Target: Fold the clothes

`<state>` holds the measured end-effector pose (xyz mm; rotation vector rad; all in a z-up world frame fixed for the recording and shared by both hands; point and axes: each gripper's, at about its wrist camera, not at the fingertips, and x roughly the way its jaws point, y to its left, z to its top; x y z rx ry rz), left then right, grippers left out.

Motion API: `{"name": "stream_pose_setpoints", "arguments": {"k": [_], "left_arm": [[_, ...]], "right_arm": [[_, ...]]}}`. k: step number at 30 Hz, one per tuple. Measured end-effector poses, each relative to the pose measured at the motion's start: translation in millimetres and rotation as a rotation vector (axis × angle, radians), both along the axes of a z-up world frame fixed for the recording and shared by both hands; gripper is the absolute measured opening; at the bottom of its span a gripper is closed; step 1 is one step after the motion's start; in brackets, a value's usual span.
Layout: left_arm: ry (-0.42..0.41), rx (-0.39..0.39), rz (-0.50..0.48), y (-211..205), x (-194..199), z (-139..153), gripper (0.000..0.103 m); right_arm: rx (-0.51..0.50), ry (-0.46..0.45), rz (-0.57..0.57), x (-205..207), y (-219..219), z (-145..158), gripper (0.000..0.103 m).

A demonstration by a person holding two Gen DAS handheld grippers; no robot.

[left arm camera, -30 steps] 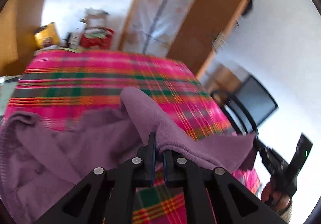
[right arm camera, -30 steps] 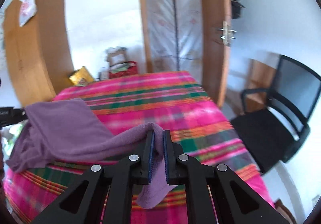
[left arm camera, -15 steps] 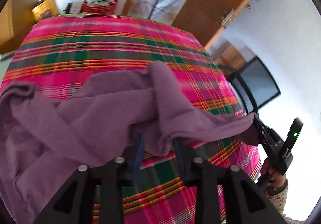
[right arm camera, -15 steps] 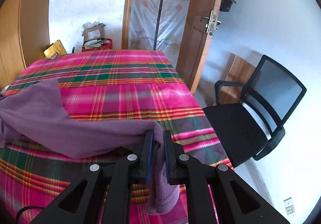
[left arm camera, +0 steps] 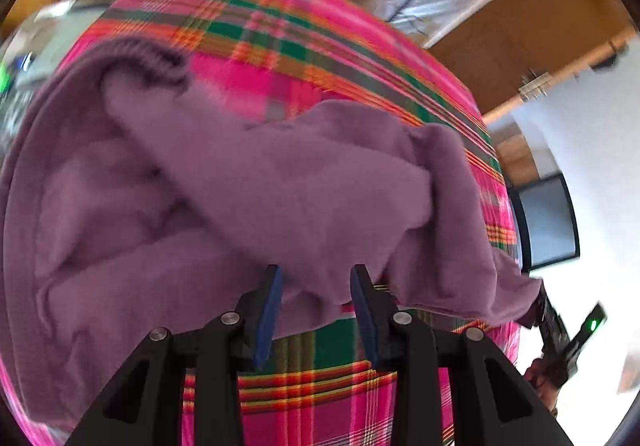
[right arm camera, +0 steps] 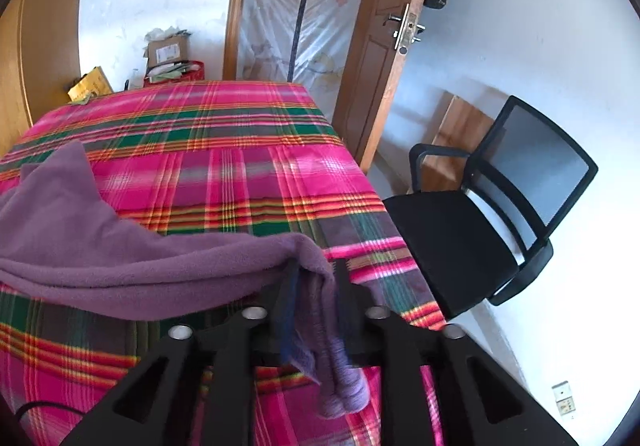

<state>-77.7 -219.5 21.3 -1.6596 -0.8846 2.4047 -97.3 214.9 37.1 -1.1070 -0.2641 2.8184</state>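
A purple fleece garment (left arm camera: 248, 182) lies bunched on the pink plaid bedspread (left arm camera: 288, 46). My left gripper (left arm camera: 316, 282) is open, its jaws apart just above the garment's near edge, holding nothing. In the right wrist view the garment (right arm camera: 120, 258) stretches in from the left. My right gripper (right arm camera: 316, 286) has its jaws parted, and a fold of the garment hangs between them and drapes down over the bed's front edge. The right gripper also shows at the lower right of the left wrist view (left arm camera: 560, 330).
A black mesh office chair (right arm camera: 500, 214) stands right of the bed. A wooden door (right arm camera: 384, 46) and a plastic-covered doorway (right arm camera: 304, 6) are behind. Boxes and a red basket (right arm camera: 176, 66) sit past the bed's far edge. A wooden wardrobe (right arm camera: 36, 58) is at the left.
My left gripper opened and let go of the garment, which dropped onto the bed. My right gripper's jaws parted in the last half second and the fabric hangs loose between them.
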Motion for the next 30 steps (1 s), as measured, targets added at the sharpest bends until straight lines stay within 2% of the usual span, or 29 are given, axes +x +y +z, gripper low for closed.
{"name": "stream_pose_setpoints", "arguments": {"k": [6, 11, 12, 14, 17, 19, 25, 30], "left_arm": [[-0.024, 0.083, 0.059, -6.5, -3.4, -7.7, 0.035], [-0.042, 0.091, 0.066, -0.8, -7.9, -11.7, 0.035], [-0.042, 0.092, 0.066, 0.2, -8.5, -12.3, 0.032], [-0.044, 0.1, 0.089, -2.2, -10.4, -13.4, 0.018], [-0.034, 0.118, 0.118, -8.3, -13.2, -12.0, 0.008], [-0.004, 0.11, 0.121, -10.8, -13.2, -5.1, 0.005], [0.079, 0.16, 0.166, -24.1, -5.5, 13.0, 0.005], [0.15, 0.207, 0.206, -36.4, 0.5, 30.2, 0.004]], "right_arm": [[0.013, 0.011, 0.007, 13.2, -6.4, 6.3, 0.028], [0.053, 0.061, 0.046, 26.7, -24.9, 18.6, 0.029], [0.048, 0.064, 0.056, 27.9, -26.7, 20.9, 0.029], [0.061, 0.071, 0.072, 29.4, -31.9, 24.7, 0.029], [0.16, 0.068, 0.066, 31.7, -43.5, 25.5, 0.029], [0.207, 0.056, 0.068, 33.7, -47.7, 25.1, 0.029], [0.146, 0.092, 0.15, 47.4, -60.2, 39.7, 0.029], [0.06, 0.129, 0.293, 55.5, -86.2, 49.5, 0.029]]}}
